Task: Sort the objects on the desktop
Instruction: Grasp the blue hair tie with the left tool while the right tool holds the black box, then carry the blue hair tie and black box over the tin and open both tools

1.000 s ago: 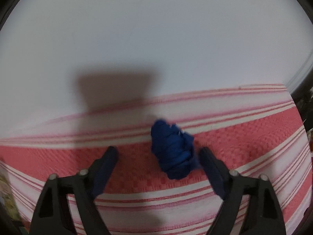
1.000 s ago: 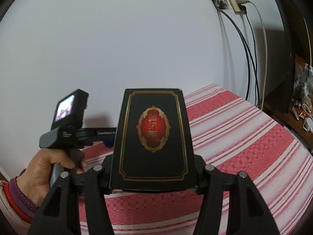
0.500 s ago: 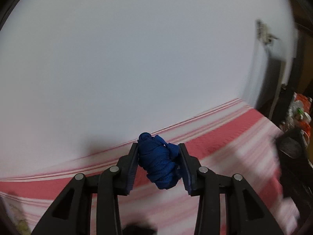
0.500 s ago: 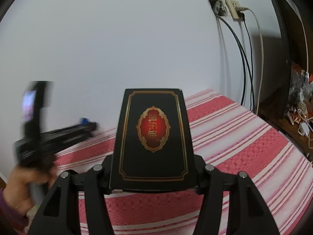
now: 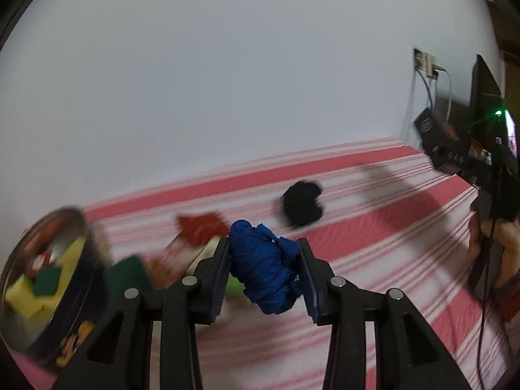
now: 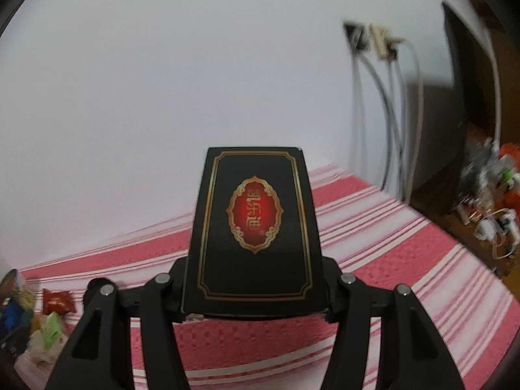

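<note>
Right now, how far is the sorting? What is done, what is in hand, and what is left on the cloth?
Done: the tin already holds yellow and green pieces. In hand: the left gripper is shut on the blue cord; the right gripper is shut on the black box. Left: the black bundle, a red packet and more small items beside the tin lie loose on the cloth.

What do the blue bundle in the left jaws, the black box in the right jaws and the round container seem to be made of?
Blue bundle: woven cord or lace, matte; a braided ribbed texture shows.
Black box: probably printed card with a smooth, slightly glossy face and gilt border lines.
Round container: likely a metal tin; its inner wall looks silvery, though blur leaves this open.
</note>
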